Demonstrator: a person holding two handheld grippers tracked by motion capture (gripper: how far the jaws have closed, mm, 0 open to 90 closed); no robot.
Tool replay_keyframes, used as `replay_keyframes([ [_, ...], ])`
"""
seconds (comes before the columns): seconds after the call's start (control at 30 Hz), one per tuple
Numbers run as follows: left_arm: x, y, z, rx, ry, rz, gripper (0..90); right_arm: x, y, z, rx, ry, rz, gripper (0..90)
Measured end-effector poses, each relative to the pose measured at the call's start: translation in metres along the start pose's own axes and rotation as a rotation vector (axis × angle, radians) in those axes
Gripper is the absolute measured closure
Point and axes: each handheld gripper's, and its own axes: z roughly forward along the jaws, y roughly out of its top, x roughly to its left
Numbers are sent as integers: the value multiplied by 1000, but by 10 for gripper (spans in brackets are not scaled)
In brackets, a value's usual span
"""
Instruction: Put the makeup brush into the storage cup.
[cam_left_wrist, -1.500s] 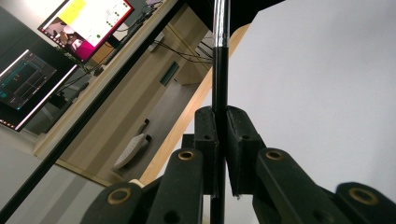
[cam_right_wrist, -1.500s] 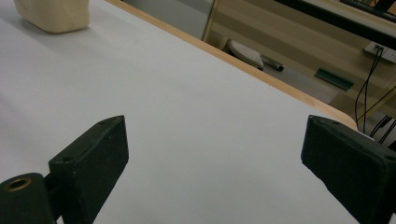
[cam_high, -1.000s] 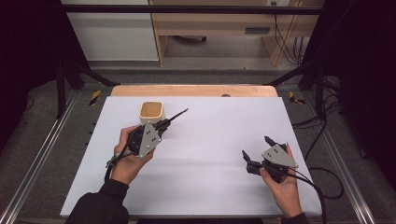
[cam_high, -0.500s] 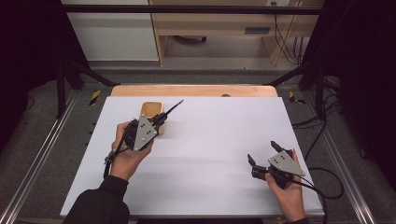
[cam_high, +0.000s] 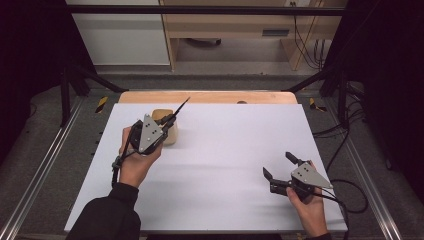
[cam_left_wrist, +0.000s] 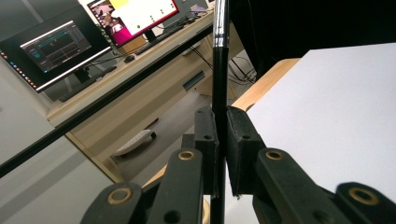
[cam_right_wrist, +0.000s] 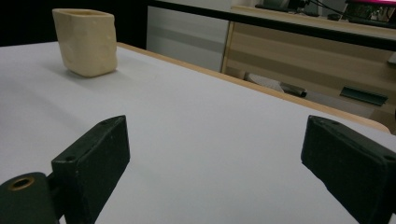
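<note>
Nearest the person, at the table's right front, the right gripper (cam_high: 278, 167) rests low over the white sheet (cam_high: 235, 150) with its jaws wide apart and nothing between them; its own view shows two blocky, matt black pads (cam_right_wrist: 95, 154) over bare paper. Further in on the left, the left gripper (cam_left_wrist: 222, 135) is clamped on a thin black brush (cam_left_wrist: 219, 84), the pads pinching its round, glossy handle low down so that most of its length stands out beyond the jaws, with a silvery metal band near the top. From above, the brush (cam_high: 176, 112) slants up and away over a small cup (cam_high: 168, 131), which sits on the sheet just under and beyond that hand, well apart from the right gripper.

The cup (cam_right_wrist: 86, 41) is cream, squarish with rounded corners, slightly dimpled on its walls and dull in finish, like unglazed ceramic or cast resin. It looks light and could tip or skate on smooth paper.

The work in hand seems to be standing the brush in the cup. To do it well, bring the lower end squarely over the mouth, turn the brush closer to upright, and lower it until it meets the bottom before loosening the pinch. Avoid pressing on the rim. The free gripper could steady the cup's wall if it starts to slide.

Beyond the sheet runs a pale wooden table edge (cam_high: 210, 96).
</note>
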Motion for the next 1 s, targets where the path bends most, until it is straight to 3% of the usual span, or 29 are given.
replay_keyframes([
  [0.27,6,-4,4,-5,13,-44,837,-5,-5,-1,-44,5,57,77],
  [0.5,12,-8,6,-12,20,-100,837,-4,-5,-1,-55,12,50,70],
  [0.83,25,-17,14,-22,35,-214,838,0,-6,-2,-56,15,42,64],
  [1.0,32,-20,16,-25,37,-253,838,4,-7,-2,-61,24,58,62],
])
